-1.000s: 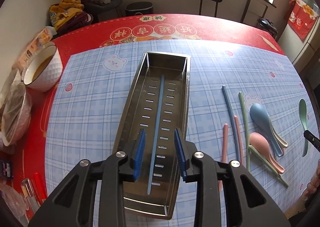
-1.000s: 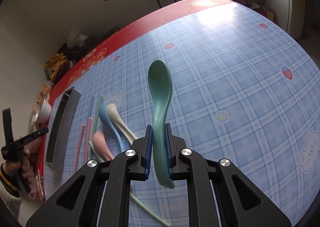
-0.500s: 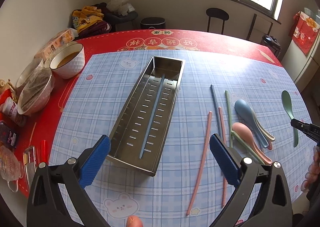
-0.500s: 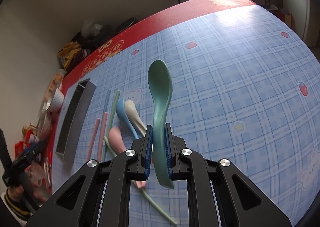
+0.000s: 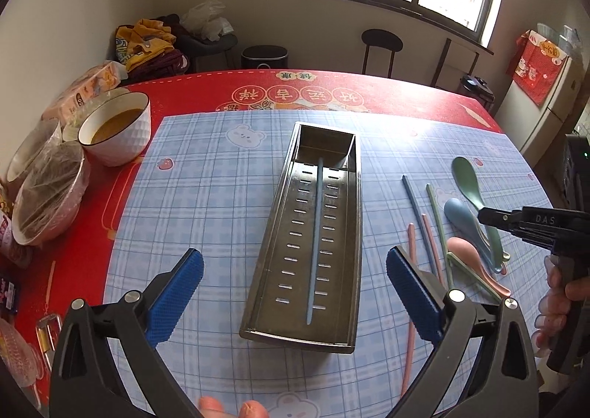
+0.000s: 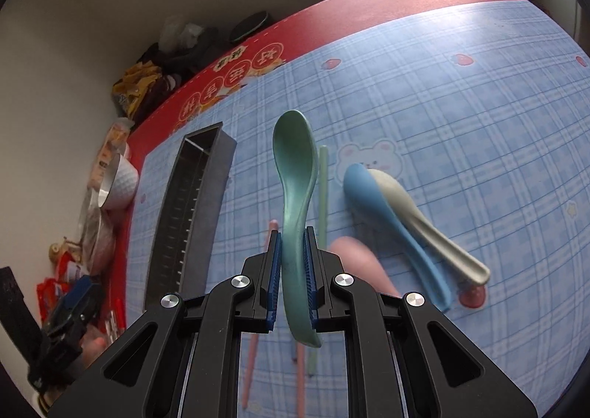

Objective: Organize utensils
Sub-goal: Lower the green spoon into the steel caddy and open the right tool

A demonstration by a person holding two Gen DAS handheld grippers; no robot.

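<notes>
Holding a green spoon (image 6: 295,174) by its handle between pressed-together blue pads, the right gripper (image 6: 293,270) carries it above the blue checked mat (image 6: 461,115), bowl end pointing away from the camera. The left gripper (image 5: 295,292) hangs over the near end of the steel tray (image 5: 346,233) with its fingers spread wide and nothing between them.

Counting the utensils: four spoons in all, namely the green one in the grip, plus a blue spoon (image 6: 383,211), a beige spoon (image 6: 416,218) and a pink spoon (image 6: 359,263) lying together on the mat. One blue chopstick (image 5: 315,241) lies lengthwise inside the tray. On the mat to the tray's right lie one more blue chopstick (image 5: 415,206), two pink chopsticks (image 5: 410,307) and two green chopsticks (image 5: 437,218). One white bowl (image 5: 121,130) with brownish liquid stands on the red tablecloth (image 5: 368,93).

Compared with half a second ago, the green spoon has travelled left, now hovering over the loose chopsticks and nearer the tray. A second ago the left fingers were close together around the tray's chopstick; they have since opened and risen.
</notes>
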